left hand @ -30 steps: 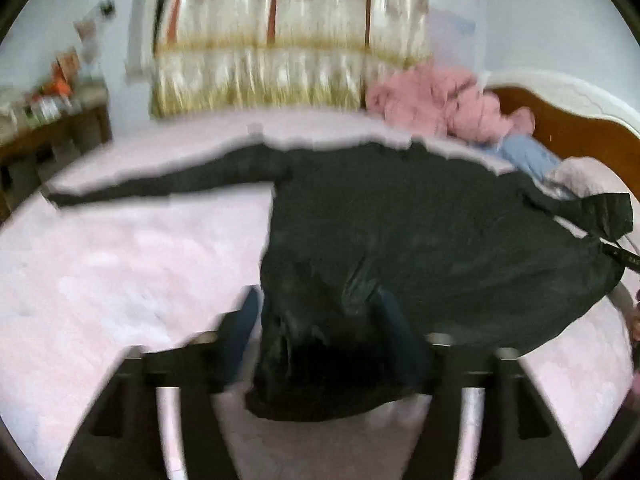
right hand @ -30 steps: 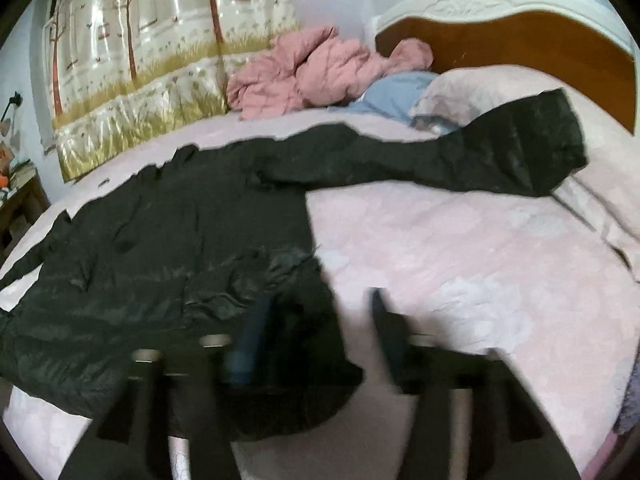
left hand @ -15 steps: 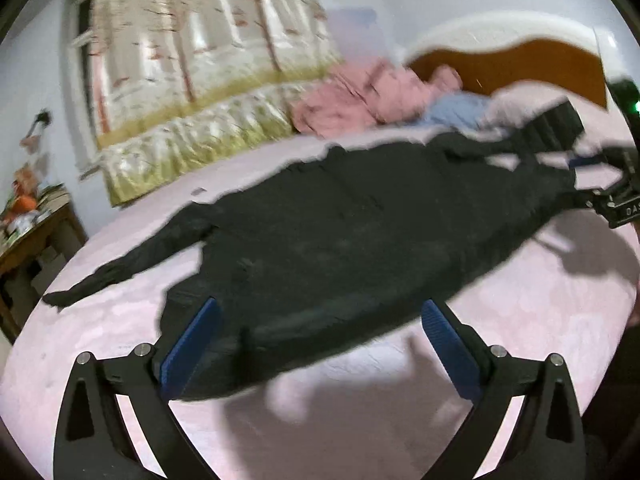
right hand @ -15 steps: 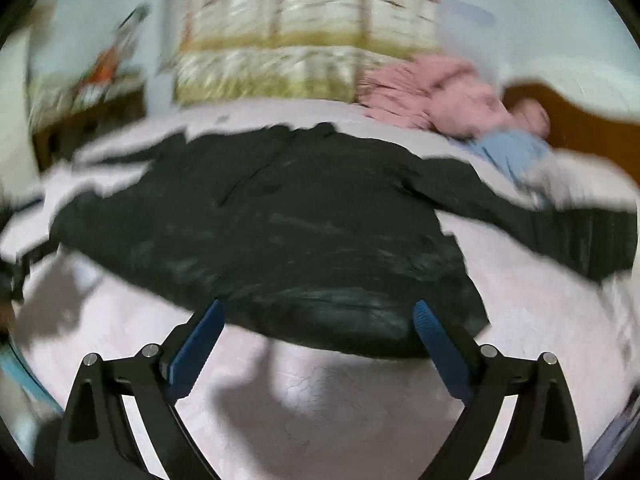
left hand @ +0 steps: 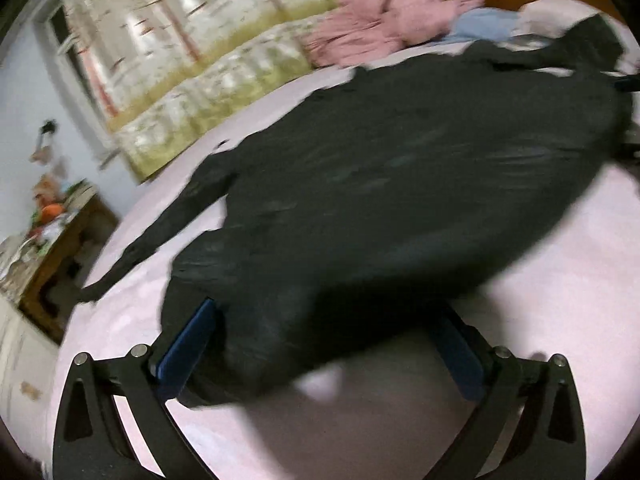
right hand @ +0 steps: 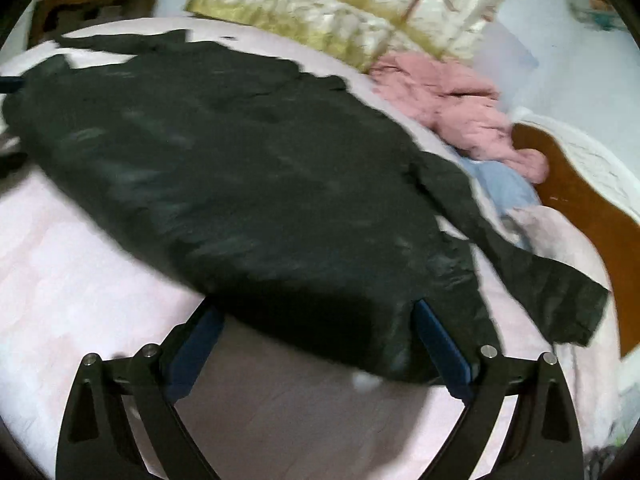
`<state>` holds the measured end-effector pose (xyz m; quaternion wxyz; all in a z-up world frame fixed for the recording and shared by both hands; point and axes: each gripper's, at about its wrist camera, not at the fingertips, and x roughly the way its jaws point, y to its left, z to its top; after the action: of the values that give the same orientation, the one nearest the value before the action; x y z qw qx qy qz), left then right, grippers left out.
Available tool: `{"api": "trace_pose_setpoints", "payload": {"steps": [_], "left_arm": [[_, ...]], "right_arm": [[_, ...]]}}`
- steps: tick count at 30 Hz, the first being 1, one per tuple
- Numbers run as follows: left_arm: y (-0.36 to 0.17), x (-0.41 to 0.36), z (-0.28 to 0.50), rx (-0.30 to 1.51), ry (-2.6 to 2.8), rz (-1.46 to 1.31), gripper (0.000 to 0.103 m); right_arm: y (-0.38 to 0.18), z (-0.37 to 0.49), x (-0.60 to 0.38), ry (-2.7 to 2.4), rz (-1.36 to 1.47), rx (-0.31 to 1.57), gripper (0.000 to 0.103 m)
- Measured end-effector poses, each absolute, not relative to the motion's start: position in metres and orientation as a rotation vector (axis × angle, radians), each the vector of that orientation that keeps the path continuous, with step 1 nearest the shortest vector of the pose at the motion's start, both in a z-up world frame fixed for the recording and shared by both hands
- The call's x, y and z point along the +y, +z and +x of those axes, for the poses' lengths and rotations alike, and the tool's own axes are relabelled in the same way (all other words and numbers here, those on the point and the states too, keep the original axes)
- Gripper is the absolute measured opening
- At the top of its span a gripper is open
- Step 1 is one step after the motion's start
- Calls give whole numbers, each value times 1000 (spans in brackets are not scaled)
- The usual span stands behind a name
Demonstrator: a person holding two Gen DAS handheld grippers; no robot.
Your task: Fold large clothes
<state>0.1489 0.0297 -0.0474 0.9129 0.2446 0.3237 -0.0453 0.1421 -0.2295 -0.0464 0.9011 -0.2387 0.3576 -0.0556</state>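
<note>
A large black coat [left hand: 400, 184] lies spread flat across a bed [left hand: 560, 280] covered in a pale pink sheet, its body filling the middle of the mattress. In the left wrist view one sleeve [left hand: 160, 236] stretches from the coat toward a wooden side table [left hand: 60, 248] cluttered with small items, while the other sleeve [right hand: 532, 272] runs from the coat toward the wooden headboard [right hand: 580, 204], its cuff lying flat on the sheet.

The left gripper [left hand: 320, 344] hangs just over the coat's near hem, its jaws opening to a wide spread; the blue pads [left hand: 188, 344] stand on either side of the hem's edge, and the blur makes it unclear whether they touch the cloth. The right gripper [right hand: 320, 344] sits at the coat's near hem on the headboard side, its jaws spread wide as well, the hem passing between the blue pads [right hand: 440, 344] with no pinch on the fabric visible.

Beyond the coat, a crumpled pink jacket [right hand: 452, 108] is heaped against the far edge of the bed, with a folded light blue garment [right hand: 500, 184] just beside it, nearer the headboard. A curtain [left hand: 208, 56] printed with trees and grass hangs behind the bed, beyond the coat's far edge. Both views are softened by motion blur.
</note>
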Motion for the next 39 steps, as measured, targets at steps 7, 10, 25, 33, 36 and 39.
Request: {"api": "trace_pose_setpoints", "payload": {"steps": [7, 10, 25, 33, 36, 39], "left_arm": [[-41, 68, 150, 728, -225, 302, 23], [-31, 76, 132, 766, -307, 173, 17], [2, 105, 86, 805, -286, 80, 58], [31, 101, 126, 705, -235, 84, 84], [35, 97, 166, 674, -162, 74, 92], [26, 101, 204, 700, -164, -6, 92]], "right_arm": [[-41, 129, -271, -25, -223, 703, 20], [-30, 109, -274, -38, -183, 648, 15], [10, 58, -284, -68, -138, 699, 66], [35, 96, -295, -72, -86, 642, 75], [35, 143, -296, -76, -77, 688, 77], [25, 181, -295, -97, -102, 737, 77]]}}
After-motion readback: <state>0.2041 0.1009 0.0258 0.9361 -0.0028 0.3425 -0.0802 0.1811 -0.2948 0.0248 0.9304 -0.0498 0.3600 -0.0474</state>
